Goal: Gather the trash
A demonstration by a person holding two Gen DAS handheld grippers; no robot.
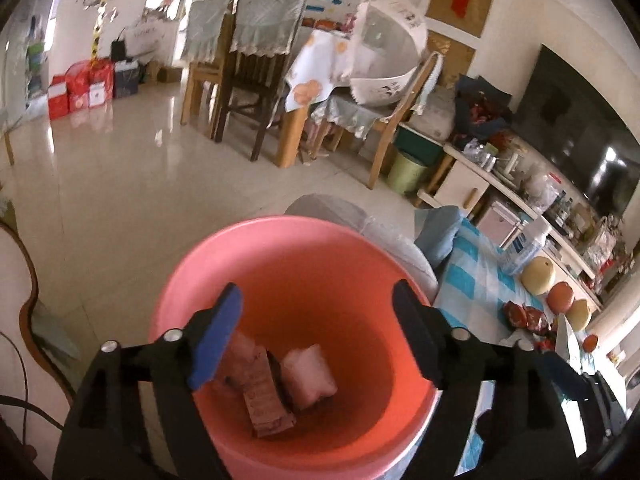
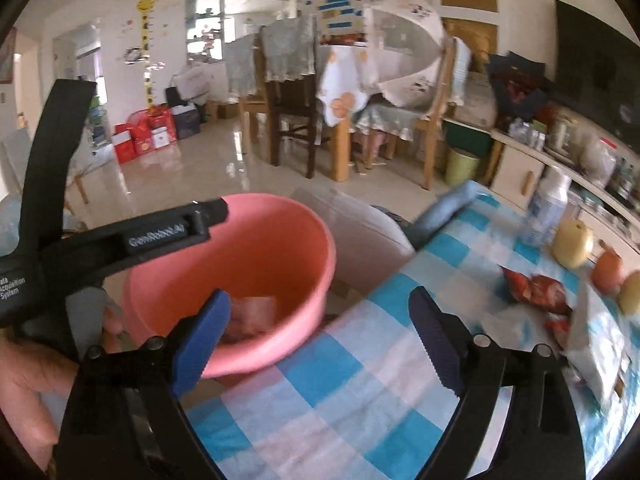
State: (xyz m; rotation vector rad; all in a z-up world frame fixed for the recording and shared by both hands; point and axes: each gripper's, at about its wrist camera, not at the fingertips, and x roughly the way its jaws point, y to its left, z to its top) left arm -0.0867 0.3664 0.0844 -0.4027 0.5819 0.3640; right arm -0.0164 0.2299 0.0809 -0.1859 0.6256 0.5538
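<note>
Two handheld black plastic grippers fill the foreground. The left gripper [image 1: 316, 336] carries blue ribbed pads on angular black fingers, each pivot fixed with silver round-headed screws. The right gripper [image 2: 320, 332] matches it, blue serrated pads and dark screws. White lettering on the left unit's body is blurred, apparently reading "Data Acquisition System." A bare hand [image 2: 36, 376] grips it.

Both grippers [image 1: 316, 336] [image 2: 320, 330] agape, empty

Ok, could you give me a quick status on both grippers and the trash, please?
Left gripper open over pink bin, empty. Right gripper open, empty. Wrappers in bin; red wrapper on table. Nothing in the way.
</note>
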